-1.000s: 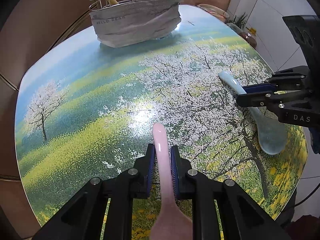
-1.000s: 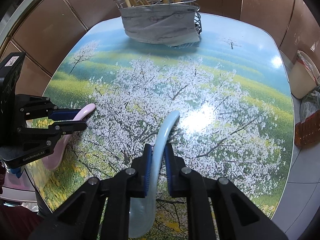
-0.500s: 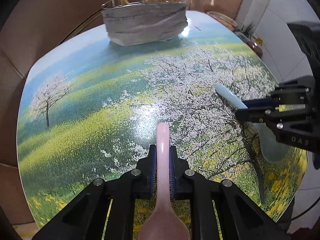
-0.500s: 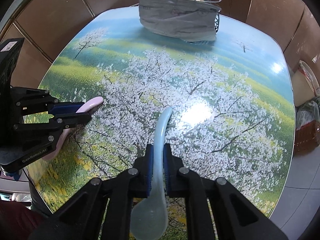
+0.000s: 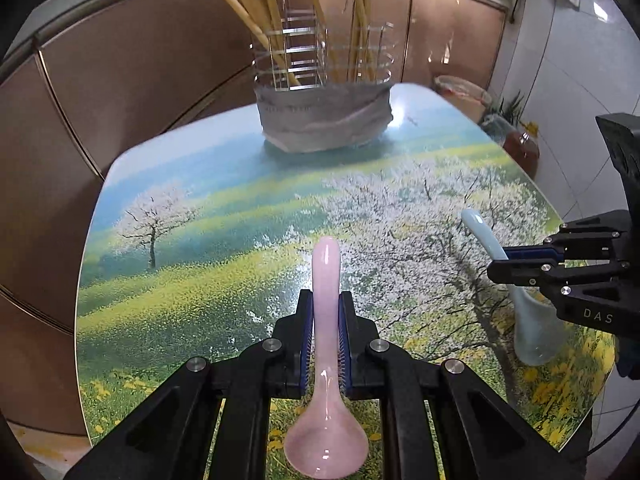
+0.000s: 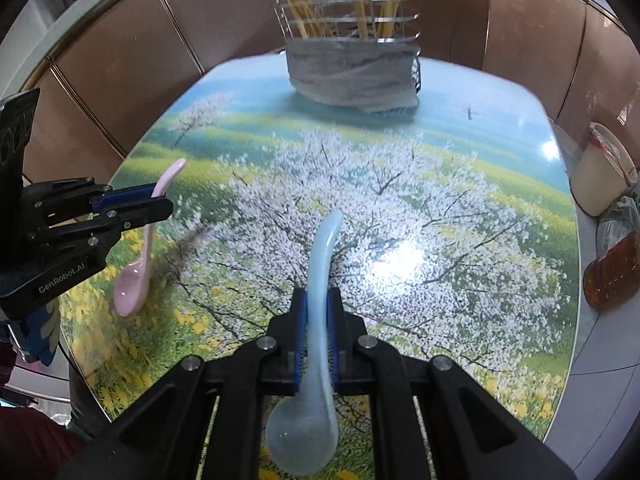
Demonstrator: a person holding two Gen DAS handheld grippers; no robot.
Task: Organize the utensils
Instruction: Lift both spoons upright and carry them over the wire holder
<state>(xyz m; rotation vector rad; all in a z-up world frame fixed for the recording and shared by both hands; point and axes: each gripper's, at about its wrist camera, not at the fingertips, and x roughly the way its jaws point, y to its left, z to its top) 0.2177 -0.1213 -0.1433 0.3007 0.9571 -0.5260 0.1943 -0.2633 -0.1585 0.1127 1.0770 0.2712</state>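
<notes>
My left claw (image 5: 325, 308) is clamped on the handle of the pink spoon (image 5: 326, 400), blue pads pressing both sides; the handle tip points toward twelve o'clock and the bowl hangs back at six, clear of the table (image 5: 192, 264) with its printed blossom meadow. My right claw (image 6: 317, 312) grips the pale blue spoon (image 6: 316, 360) the same way, its curved handle rising toward twelve and its bowl sagging at six below the fingers. From the left camera, the right claw sits at three o'clock with the blue spoon across it; from the right camera, the left claw sits at nine o'clock, the pink spoon slanting down through it. Straight ahead at twelve in both views stands the wire utensil holder (image 5: 324, 60), at the far end of the table, its lower half wrapped in a grey cloth (image 5: 324, 120). Inside it several wooden chopsticks (image 5: 256, 8) lean upright, fanning left and right above the rim. Off the table's edge at about two or three o'clock from the right camera are a cream tub (image 6: 596, 176) and a jar of amber liquid (image 6: 612, 272); what the tub holds I cannot tell.
</notes>
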